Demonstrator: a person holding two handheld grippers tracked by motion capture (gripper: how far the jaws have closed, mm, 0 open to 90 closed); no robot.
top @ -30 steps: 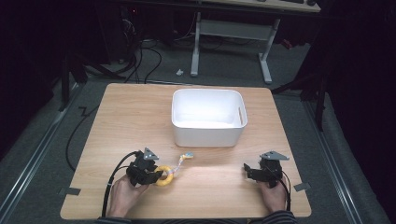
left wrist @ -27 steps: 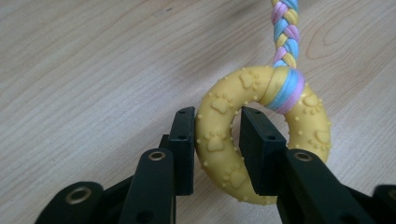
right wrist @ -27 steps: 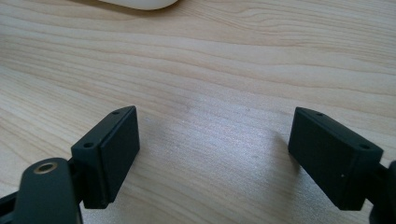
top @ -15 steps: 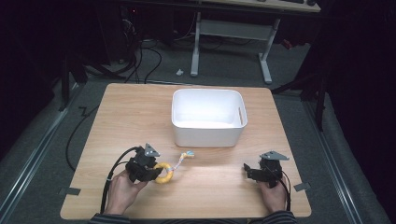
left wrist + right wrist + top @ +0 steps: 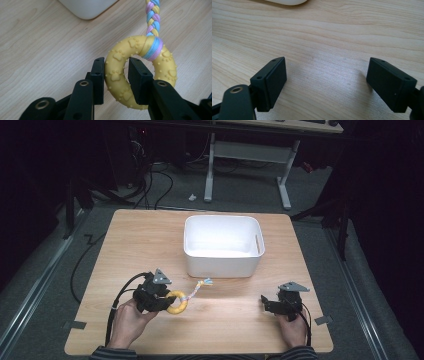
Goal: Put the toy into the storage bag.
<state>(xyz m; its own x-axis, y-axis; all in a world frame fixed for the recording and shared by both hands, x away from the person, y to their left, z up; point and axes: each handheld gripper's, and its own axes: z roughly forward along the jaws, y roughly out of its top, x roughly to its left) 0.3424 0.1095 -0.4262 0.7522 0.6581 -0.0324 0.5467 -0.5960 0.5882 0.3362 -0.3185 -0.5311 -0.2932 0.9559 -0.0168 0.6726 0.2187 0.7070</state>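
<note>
The left gripper point(image 5: 167, 299) is held low over the near left part of the wooden counter point(image 5: 150, 235), gripped by a hand point(image 5: 127, 322) that comes in from the bottom edge, and is pointed toward the right. Its jaws are clamped on the near side of a yellow ring toy point(image 5: 140, 75), one jaw outside the ring and one through its hole. A braided pastel rope point(image 5: 152, 17) is tied to the ring and is stretched toward the white bin point(image 5: 222, 245) at the counter's middle. The right gripper point(image 5: 267, 304) is held at the near right, pointed left, with its jaws spread wide over bare wood and nothing between them.
</note>
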